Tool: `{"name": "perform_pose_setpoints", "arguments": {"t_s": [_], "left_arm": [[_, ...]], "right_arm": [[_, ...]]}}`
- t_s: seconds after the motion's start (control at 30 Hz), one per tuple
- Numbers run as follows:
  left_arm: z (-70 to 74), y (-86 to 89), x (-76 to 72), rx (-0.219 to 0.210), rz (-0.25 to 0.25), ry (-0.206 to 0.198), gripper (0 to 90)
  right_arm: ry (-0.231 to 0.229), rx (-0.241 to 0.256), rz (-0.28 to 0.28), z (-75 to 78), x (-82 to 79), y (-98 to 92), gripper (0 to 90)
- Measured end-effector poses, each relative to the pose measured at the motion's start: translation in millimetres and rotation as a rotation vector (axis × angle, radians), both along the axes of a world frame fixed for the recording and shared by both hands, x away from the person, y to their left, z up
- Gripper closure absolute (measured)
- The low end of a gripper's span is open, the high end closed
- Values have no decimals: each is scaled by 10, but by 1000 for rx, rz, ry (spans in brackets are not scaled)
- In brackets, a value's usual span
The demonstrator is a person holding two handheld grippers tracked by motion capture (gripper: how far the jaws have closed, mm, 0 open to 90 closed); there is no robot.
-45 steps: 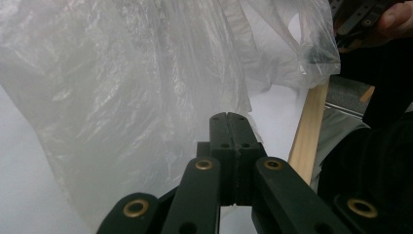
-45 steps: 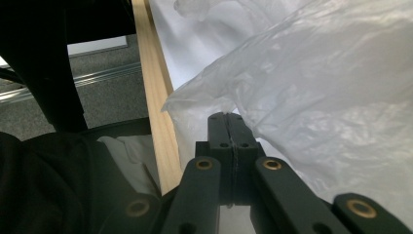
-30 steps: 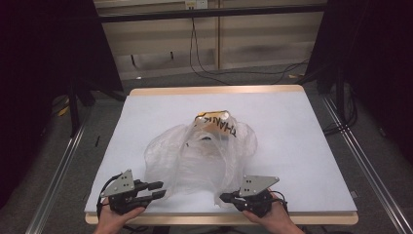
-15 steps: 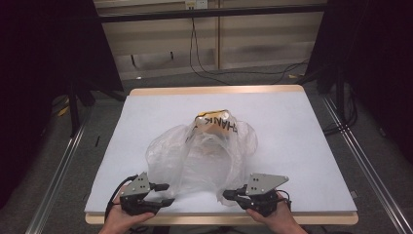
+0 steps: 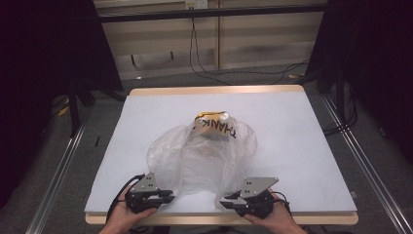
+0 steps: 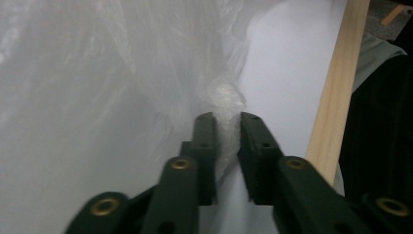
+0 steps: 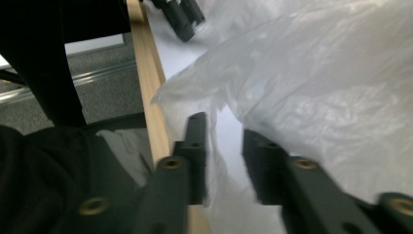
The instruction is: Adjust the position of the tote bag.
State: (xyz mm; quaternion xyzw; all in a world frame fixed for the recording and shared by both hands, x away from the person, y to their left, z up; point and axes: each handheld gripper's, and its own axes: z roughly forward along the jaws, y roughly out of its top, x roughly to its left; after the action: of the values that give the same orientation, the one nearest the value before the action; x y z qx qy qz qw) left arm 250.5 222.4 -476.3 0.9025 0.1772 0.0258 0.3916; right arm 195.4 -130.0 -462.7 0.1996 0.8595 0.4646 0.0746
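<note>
Near the table's [image 5: 302, 146] wooden edge, both tongs [image 6: 224, 131] [image 7: 221, 141] pinch crinkled, translucent plastic bag [image 5: 199, 156] film.

Left gripper [image 6: 223, 127] w/ black jaws nearly closed on a bunched fold of clear plastic bag [image 6: 122, 63], which spreads up and left over the white table top [image 6: 287, 73]. Table's wooden edge [image 6: 336, 92] runs along the right; dark clothing [image 6: 380, 126] beyond it.
</note>
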Motion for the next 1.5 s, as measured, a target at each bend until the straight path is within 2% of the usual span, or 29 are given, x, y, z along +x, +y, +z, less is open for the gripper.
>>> {"name": "perform_pose_setpoints", "arguments": {"t_s": [0.03, 0.07, 0.17, 0.4, 0.43, 0.5, 0.53, 0.6, 0.63, 0.67, 0.7, 0.73, 0.77, 0.8, 0.87, 1.0, 1.03, 1.13, 1.23, 1.27, 1.33, 1.47, 1.5], "left_arm": [[3, 6, 3, -4, -5, 7, 874], [10, 6, 0, 5, -5, 7, 874], [22, 9, -7, -20, -12, 10, 884], [46, 40, -13, -44, -10, 8, 885], [51, 50, -18, -62, -11, 8, 884], [58, 56, -19, -60, -10, 3, 884], [59, 59, -19, -67, -11, 3, 884], [68, 65, -25, -68, -11, -1, 884], [74, 67, -27, -69, -11, -1, 884], [67, 64, -29, -92, -16, 0, 884], [81, 70, -34, -85, -19, -3, 884], [87, 71, -41, -96, -21, -4, 885], [99, 77, -47, -105, -22, -8, 885], [126, 97, -58, -134, -25, -13, 885], [142, 112, -59, -148, -26, -19, 886], [219, 175, -64, -232, -3, -28, 887], [242, 193, -62, -246, 0, -44, 887], [320, 236, -57, -283, 7, -66, 887], [432, 259, -49, -330, 27, -94, 888], [432, 259, -49, -330, 27, -94, 888], [476, 261, -47, -360, 38, -100, 888], [577, 287, -39, -374, 48, -127, 889], [627, 292, -36, -371, 59, -146, 889]], "right_arm": [[8, -15, 15, -36, -24, -3, 603], [8, -15, 15, -36, -24, -3, 603], [13, -58, 29, -99, -69, 12, 507], [29, -110, 72, -165, -79, 70, 462], [29, -128, 86, -186, -87, 85, 439], [31, -139, 93, -194, -97, 93, 429], [23, -151, 88, -197, -109, 100, 457], [9, -159, 71, -188, -121, 100, 582], [10, -144, 72, -180, -104, 85, 748], [10, -144, 72, -180, -104, 85, 748], [10, -135, 70, -173, -100, 79, 797], [18, -98, 70, -136, -82, 53, 869], [18, -98, 70, -136, -82, 53, 869], [5, -67, 55, -76, -70, 23, 894], [1, -52, 43, -42, -63, 1, 898], [-37, 21, -8, 104, -21, -91, 900], [-49, 56, -24, 177, -2, -137, 900], [-72, 77, -40, 245, 7, -178, 900], [-98, 122, -71, 374, 32, -273, 900], [-98, 122, -71, 374, 32, -273, 900], [-116, 148, -95, 452, 49, -339, 900], [-137, 168, -109, 529, 63, -395, 900], [-150, 180, -122, 585, 68, -424, 900]]}}
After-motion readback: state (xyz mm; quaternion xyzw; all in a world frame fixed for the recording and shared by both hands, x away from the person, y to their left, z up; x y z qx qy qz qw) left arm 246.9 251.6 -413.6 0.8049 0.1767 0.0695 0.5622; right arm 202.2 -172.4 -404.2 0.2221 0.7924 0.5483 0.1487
